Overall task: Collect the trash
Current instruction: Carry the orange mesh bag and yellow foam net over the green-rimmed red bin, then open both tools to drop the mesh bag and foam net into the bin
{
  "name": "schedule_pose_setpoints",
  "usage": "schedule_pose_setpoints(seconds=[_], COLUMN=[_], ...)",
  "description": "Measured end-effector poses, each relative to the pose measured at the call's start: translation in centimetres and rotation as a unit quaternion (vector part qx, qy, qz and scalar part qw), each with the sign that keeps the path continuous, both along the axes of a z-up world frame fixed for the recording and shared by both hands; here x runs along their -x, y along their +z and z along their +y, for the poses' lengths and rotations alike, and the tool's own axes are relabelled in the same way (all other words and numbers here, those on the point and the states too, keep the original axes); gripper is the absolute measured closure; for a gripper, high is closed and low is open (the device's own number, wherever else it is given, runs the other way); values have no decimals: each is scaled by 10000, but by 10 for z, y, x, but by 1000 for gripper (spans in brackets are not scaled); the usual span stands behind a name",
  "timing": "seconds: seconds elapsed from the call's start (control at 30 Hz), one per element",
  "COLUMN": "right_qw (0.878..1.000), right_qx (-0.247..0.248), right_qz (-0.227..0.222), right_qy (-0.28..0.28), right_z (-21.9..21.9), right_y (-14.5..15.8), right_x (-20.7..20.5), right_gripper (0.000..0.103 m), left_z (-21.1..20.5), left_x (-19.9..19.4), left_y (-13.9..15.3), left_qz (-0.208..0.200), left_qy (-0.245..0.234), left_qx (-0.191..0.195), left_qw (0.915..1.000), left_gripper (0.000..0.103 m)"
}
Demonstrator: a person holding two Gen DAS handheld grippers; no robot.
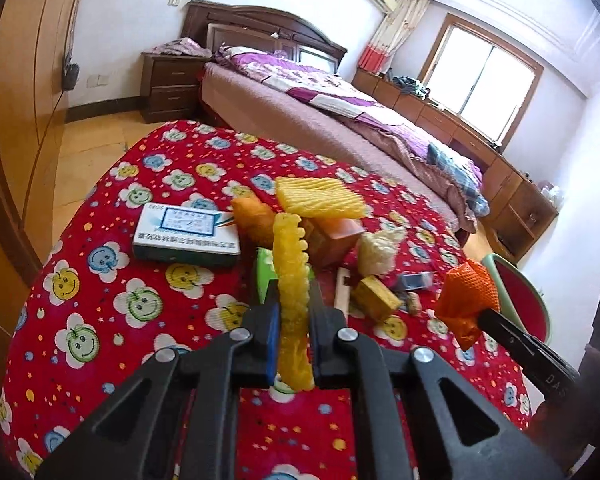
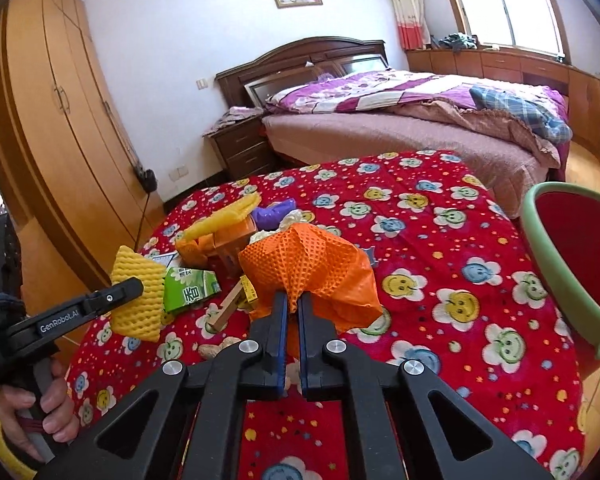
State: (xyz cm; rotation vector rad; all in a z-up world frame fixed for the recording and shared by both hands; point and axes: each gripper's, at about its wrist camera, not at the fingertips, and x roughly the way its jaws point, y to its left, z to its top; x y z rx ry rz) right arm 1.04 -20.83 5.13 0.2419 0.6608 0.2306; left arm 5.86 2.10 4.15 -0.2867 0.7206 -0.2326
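We saw our left tongs (image 1: 293,300) clamped tight on a ribbed yellow foam net (image 1: 292,300) and our right tongs (image 2: 293,304) pinching a crumpled orange foam mesh (image 2: 312,268), both above the flowered counter (image 2: 440,240).

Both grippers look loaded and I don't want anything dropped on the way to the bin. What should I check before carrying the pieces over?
1. Left gripper shut on the yellow foam net: ok, net is pinched between the pads.
2. Right gripper shut on the orange foam net: ok, gathered end is clamped.
3. Both nets lifted clear of the pile on the table: ok.
4. Green bin within view at the table's right edge: ok.
5. Bin has room inside: cannot tell, only part of its red interior shows.
6. Remaining trash, such as the green carton, stays put: ok.
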Motion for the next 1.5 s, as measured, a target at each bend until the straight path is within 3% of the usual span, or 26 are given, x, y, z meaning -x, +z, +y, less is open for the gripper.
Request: schedule_pose_setpoints(seconds=[0.23, 0.53, 1.07, 1.5], right_qw=[9996, 9970, 9837, 9687], right_qx=[-129, -175, -121, -81], right_qz=[-128, -249, -144, 251], right_qy=[-236, -712, -1786, -2468], right_z=[-26, -66, -166, -242], right_y=[9, 18, 17, -5], right_x=[21, 41, 52, 56], right_gripper=[98, 98, 98, 96], left_z=[-31, -87, -228, -330], left_x=[12, 6, -18, -25], left_y=[19, 27, 38, 30], left_qz=[-178, -88, -74, 15], left_qy=[-437, -1167, -2449, -3108], left_qx=[-29, 30, -69, -147], left_qw=[9989, 9931, 9695, 9504], left_gripper=[92, 92, 92, 92])
